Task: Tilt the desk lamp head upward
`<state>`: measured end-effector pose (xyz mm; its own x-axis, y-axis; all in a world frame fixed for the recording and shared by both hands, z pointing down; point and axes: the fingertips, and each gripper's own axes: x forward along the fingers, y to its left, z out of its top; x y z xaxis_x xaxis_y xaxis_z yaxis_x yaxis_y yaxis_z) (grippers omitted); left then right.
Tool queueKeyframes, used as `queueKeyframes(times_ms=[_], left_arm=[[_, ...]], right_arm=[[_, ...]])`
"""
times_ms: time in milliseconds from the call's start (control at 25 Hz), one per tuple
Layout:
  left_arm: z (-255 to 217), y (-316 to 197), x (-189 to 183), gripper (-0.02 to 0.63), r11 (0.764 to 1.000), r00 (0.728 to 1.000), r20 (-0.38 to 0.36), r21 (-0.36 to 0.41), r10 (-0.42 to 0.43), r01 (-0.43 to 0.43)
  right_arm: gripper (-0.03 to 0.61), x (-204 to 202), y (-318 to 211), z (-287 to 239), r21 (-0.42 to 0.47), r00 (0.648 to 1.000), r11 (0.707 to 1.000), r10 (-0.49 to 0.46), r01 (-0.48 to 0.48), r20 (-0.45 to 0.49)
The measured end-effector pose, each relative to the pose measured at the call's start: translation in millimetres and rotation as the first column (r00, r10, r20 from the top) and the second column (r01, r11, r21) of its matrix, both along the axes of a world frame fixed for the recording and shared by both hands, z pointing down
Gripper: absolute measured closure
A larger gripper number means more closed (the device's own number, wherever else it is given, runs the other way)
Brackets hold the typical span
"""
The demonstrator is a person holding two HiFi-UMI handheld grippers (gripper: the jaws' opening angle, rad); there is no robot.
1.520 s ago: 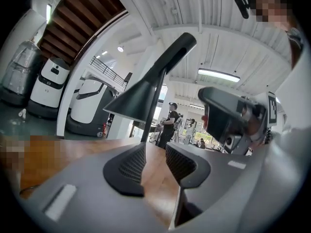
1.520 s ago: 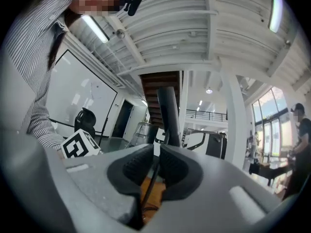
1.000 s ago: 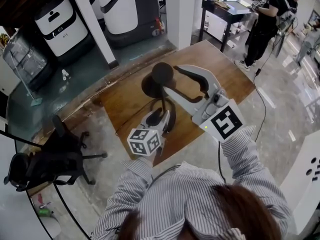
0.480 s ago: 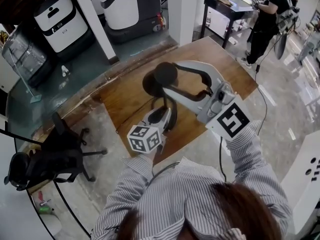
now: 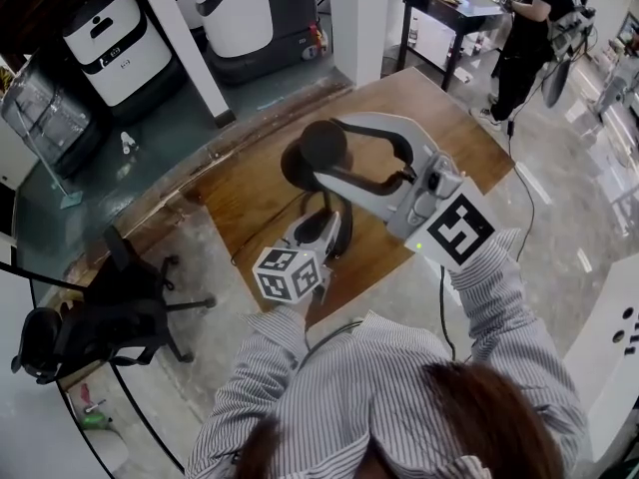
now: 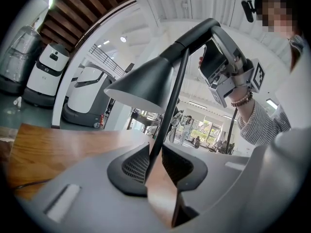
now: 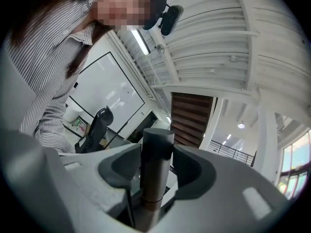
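Clamping the lamp stem (image 6: 170,106) low down, the left gripper (image 6: 154,166) has its jaws part-closed, with the pads pressed on the thin rod. The right gripper (image 7: 156,166) is higher. Its jaws are opening, with the rear cylinder (image 7: 156,144) of the lamp head (image 5: 321,148) between them and the pads right against both its sides.

One desk lamp (image 6: 146,86) stands on one wooden table (image 5: 439,128), toward its near-left part; the near edge runs just under the left gripper. Bare wood shows on the far and right sides of the lamp. One thin cable (image 5: 268,226) curves toward the left edge.

On the floor beyond are one black office chair (image 5: 110,312), two white robot units (image 5: 112,40) (image 5: 238,3), one black side table (image 5: 454,10) and a standing person (image 5: 527,28) next to it.

The units' small labels are too small to read, and the gripper cubes show only square markers.
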<state>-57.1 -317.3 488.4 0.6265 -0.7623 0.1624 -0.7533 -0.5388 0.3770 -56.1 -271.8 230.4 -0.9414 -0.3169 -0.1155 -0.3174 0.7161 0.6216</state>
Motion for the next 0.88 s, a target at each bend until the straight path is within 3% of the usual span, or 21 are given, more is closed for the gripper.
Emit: queueKeyframes(times_ms=[320, 640, 880], left_arm=[[0, -1, 1, 0.531, 1.0, 1.0, 0.017, -0.008, -0.002, 0.002], [3, 1, -1, 0.531, 1.0, 1.0, -0.009, -0.017, -0.006, 0.006], [3, 1, -1, 0.531, 1.0, 1.0, -0.011, -0.007, 0.005, -0.005]], right_arm=[[0.39, 1, 0, 0, 0.022, 1.0, 1.0, 0.011, -0.011, 0.0], [0.39, 0, 3, 2, 0.078, 1.0, 0.997, 0.014, -0.015, 0.018], [0.39, 0, 10, 7, 0.195, 0.999, 0.979, 0.054, -0.052, -0.005]])
